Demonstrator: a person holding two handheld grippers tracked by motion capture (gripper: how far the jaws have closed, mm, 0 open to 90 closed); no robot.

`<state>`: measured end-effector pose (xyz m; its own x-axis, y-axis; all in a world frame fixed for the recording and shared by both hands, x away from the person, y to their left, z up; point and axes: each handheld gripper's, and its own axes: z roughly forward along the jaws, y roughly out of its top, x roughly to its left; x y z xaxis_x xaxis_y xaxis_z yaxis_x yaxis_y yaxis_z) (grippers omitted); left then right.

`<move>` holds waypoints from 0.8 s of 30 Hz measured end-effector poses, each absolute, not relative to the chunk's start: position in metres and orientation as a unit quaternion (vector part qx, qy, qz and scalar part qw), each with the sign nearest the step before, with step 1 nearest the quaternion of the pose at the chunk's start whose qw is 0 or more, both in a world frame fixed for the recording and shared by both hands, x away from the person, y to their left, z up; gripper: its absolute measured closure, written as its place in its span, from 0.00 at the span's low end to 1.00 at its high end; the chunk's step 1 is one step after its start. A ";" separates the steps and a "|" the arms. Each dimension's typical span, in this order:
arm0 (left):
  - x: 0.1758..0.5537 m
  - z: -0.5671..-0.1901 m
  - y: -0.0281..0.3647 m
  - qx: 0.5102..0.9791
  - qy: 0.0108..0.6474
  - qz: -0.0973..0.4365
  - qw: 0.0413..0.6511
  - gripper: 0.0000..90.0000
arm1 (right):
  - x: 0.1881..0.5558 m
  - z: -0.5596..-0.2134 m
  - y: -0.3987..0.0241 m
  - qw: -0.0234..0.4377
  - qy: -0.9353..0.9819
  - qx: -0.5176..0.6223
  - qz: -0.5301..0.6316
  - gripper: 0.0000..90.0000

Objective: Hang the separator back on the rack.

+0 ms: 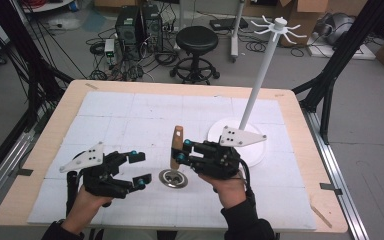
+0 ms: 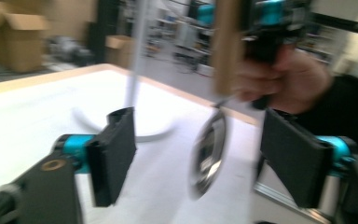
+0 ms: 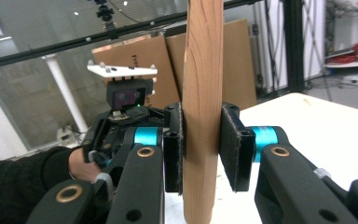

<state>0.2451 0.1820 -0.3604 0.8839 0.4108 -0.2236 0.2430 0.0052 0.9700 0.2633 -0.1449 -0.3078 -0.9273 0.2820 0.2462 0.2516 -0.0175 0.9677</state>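
My left tongs [image 1: 139,170] stand wide open, holding nothing, just left of the strainer [image 1: 173,178], whose metal bowl hangs close above the tabletop [image 1: 130,115]. My right tongs [image 1: 179,150] are clamped on its wooden handle [image 3: 202,93], upright above the bowl. Beyond the strainer, to its right, stands the white rack [image 1: 265,65].

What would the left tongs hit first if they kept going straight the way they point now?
Probably the metal strainer head, hanging below the wooden handle that the right tongs clamp. It sits just ahead of the open left tongs, though blur makes the depth uncertain.
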 end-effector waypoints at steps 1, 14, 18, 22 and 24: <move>0.247 -0.362 0.186 0.700 0.242 0.075 0.668 0.26 | 0.265 -0.305 -0.149 0.015 0.702 0.191 0.686 0.80; 0.259 -0.373 0.217 0.682 0.280 0.152 0.658 0.18 | 0.298 -0.248 -0.221 0.080 0.702 0.199 0.679 0.80; 0.261 -0.375 0.220 0.684 0.284 0.156 0.653 0.18 | 0.307 -0.230 -0.237 0.095 0.701 0.203 0.678 0.80; 0.262 -0.377 0.222 0.687 0.287 0.157 0.649 0.18 | 0.316 -0.212 -0.252 0.111 0.697 0.208 0.677 0.80; 0.263 -0.377 0.223 0.688 0.289 0.155 0.648 0.18 | 0.320 -0.204 -0.258 0.116 0.697 0.211 0.675 0.80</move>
<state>0.2630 0.2226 -0.3772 0.7852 0.5982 -0.1604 0.1958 0.0060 0.9806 0.3199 -0.2585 -0.2038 -0.8839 0.4510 0.1237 0.1383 -0.0006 0.9904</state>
